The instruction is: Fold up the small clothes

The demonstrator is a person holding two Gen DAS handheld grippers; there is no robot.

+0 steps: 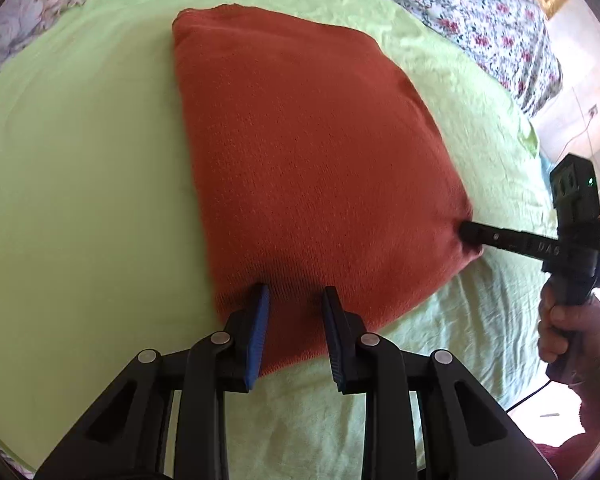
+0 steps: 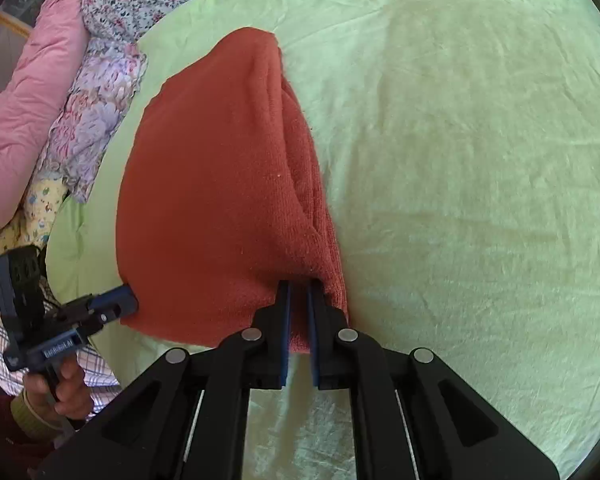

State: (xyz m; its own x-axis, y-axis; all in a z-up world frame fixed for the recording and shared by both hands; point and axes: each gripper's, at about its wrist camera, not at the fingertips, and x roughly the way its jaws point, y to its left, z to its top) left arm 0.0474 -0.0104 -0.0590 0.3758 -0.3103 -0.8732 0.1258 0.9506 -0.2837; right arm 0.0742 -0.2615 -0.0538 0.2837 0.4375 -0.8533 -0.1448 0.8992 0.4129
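Note:
A rust-red knitted garment [image 1: 308,152] lies folded into a thick rectangle on the light green bedsheet [image 1: 80,184]. My left gripper [image 1: 296,296] is over its near corner with the jaws apart and the cloth between them. My right gripper [image 2: 299,286] is shut on the garment's near right corner [image 2: 300,332], where layered folded edges [image 2: 308,168] run along the right side. In the left wrist view the right gripper [image 1: 466,232] shows at the garment's right corner. In the right wrist view the left gripper [image 2: 126,300] touches the garment's near left edge.
Floral bedding [image 1: 488,12] is piled at the head of the bed. A pink quilt [image 2: 28,92] and more floral cloth [image 2: 96,120] lie left of the garment. The green sheet [image 2: 480,184] stretches wide to the right. A wall and cable [image 1: 580,128] lie beyond the bed's edge.

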